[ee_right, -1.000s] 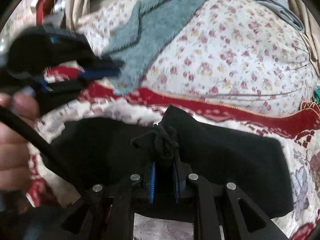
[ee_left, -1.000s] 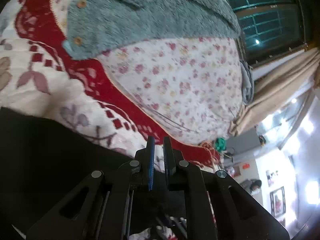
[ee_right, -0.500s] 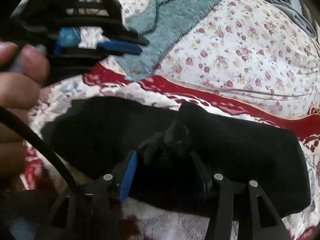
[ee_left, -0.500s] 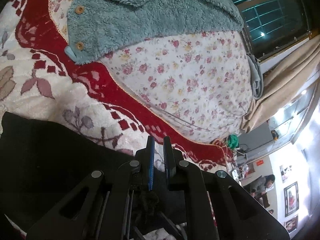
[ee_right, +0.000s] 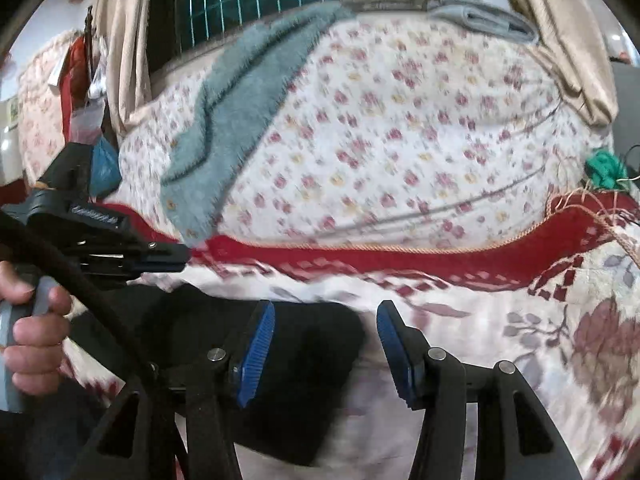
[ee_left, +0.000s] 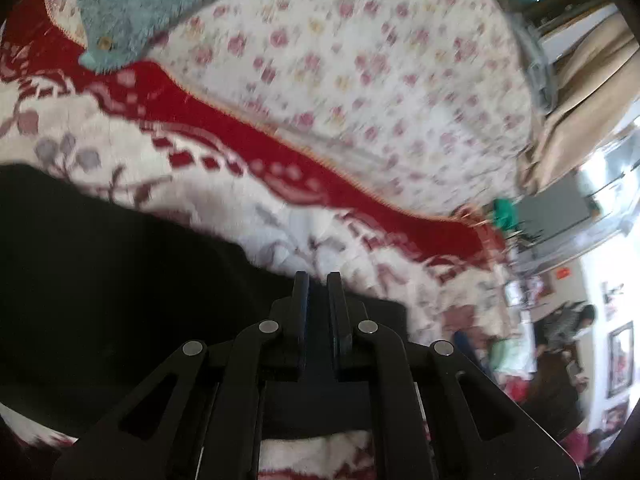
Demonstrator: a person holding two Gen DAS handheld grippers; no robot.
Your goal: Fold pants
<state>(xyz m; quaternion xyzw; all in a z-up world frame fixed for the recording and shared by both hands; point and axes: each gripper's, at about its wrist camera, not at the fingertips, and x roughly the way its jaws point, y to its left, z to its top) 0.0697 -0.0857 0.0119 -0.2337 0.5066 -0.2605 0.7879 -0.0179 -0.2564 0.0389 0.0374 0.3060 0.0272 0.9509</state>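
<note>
Black pants (ee_right: 304,364) lay folded on the bed's near edge. Right tongs (ee_right: 326,344) stood wide, empty, having just opened to release them. Left tongs (ee_left: 318,300) were closed, seemingly empty.

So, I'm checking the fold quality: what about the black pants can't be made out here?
- Left wrist view: the left gripper hides the black pants beneath it; the frame edge cuts off their left end.
- Right wrist view: the right gripper covers part of the pants' edge; motion blur hides creases.
</note>
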